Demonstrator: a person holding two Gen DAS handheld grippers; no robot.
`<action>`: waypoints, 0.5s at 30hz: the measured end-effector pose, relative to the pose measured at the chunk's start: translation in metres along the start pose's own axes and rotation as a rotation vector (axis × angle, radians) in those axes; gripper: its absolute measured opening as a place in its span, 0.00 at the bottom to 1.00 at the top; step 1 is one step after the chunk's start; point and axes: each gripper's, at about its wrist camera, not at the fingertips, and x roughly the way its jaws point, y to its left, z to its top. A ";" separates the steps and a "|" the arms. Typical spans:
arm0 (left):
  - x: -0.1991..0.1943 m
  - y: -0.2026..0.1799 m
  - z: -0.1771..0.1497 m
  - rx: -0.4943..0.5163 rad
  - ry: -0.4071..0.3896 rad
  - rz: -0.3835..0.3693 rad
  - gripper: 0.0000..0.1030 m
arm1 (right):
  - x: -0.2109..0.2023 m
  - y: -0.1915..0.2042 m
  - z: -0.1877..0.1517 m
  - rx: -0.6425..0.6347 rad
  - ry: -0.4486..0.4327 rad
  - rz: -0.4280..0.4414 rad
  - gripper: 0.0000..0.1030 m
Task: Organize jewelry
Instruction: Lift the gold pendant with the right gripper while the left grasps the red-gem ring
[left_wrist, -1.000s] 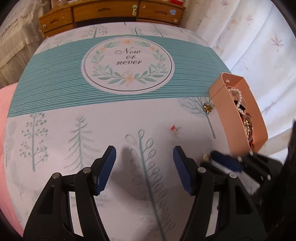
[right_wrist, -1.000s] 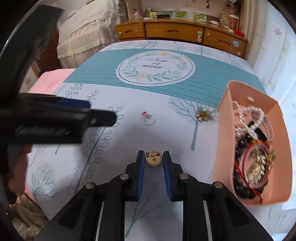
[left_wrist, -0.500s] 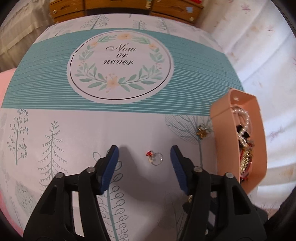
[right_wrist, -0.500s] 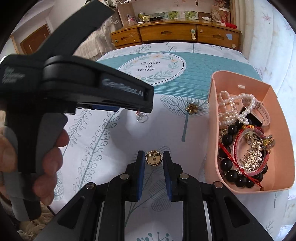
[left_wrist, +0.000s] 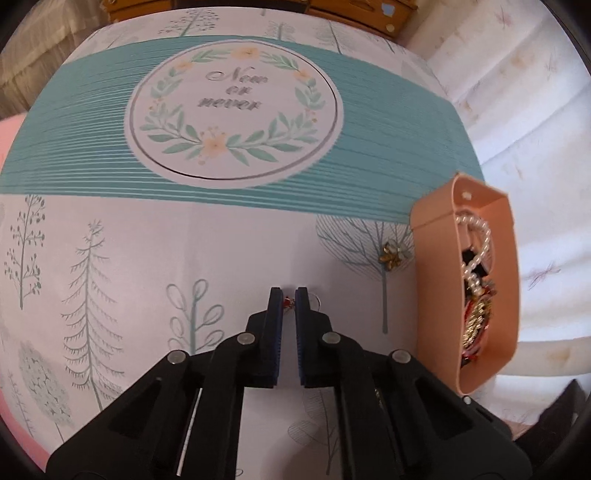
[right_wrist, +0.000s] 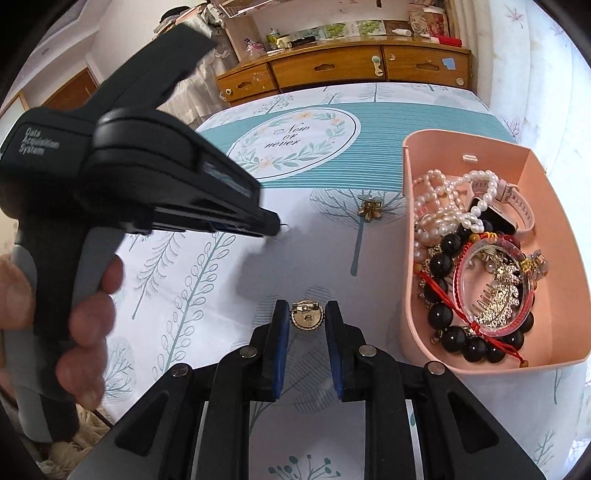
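We see two tools over a desk covered with a printed cloth (left_wrist: 229, 236) bearing tree drawings and a teal band with a round wreath emblem. The left tool (left_wrist: 289, 299) has its fingers drawn close together on a small ring with a red stone (left_wrist: 288, 302), low on the cloth near the middle of the desk; part of the ring's clear loop shows just right of the right finger. In the right wrist view the left tool's body (right_wrist: 147, 192), held by a hand (right_wrist: 85, 321), fills the left side and hides the near-left part of the desk. The right tool (right_wrist: 306, 314) is clamped on one round gold brooch (right_wrist: 306, 315), seen from its pin side, held above the cloth toward the near edge. One gold flower-shaped piece (right_wrist: 369, 210) lies loose on the cloth, just beside the left wall of a pink tray (right_wrist: 406, 258); we cannot tell whether it touches. The one tray sits at the right edge of the desk and holds a tangle: white pearl strands (right_wrist: 439, 199), a string of black beads (right_wrist: 454, 332), a red cord bangle (right_wrist: 495, 288) around a gold comb (right_wrist: 498, 295), and one pink-strapped watch (right_wrist: 506, 218). Beyond the far edge stands a wooden dresser (right_wrist: 343, 70) with three drawers showing and clutter on top. A pale curtain (left_wrist: 517, 110) hangs along the right side.
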 end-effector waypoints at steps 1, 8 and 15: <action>-0.004 0.003 0.001 -0.010 -0.006 -0.007 0.04 | 0.000 -0.001 0.000 0.002 -0.001 0.002 0.19; -0.026 0.024 0.011 -0.076 -0.037 -0.049 0.04 | -0.005 0.000 0.001 0.003 -0.007 0.009 0.19; -0.044 0.041 0.008 -0.103 -0.043 -0.081 0.04 | -0.018 0.003 0.000 0.000 -0.027 0.019 0.19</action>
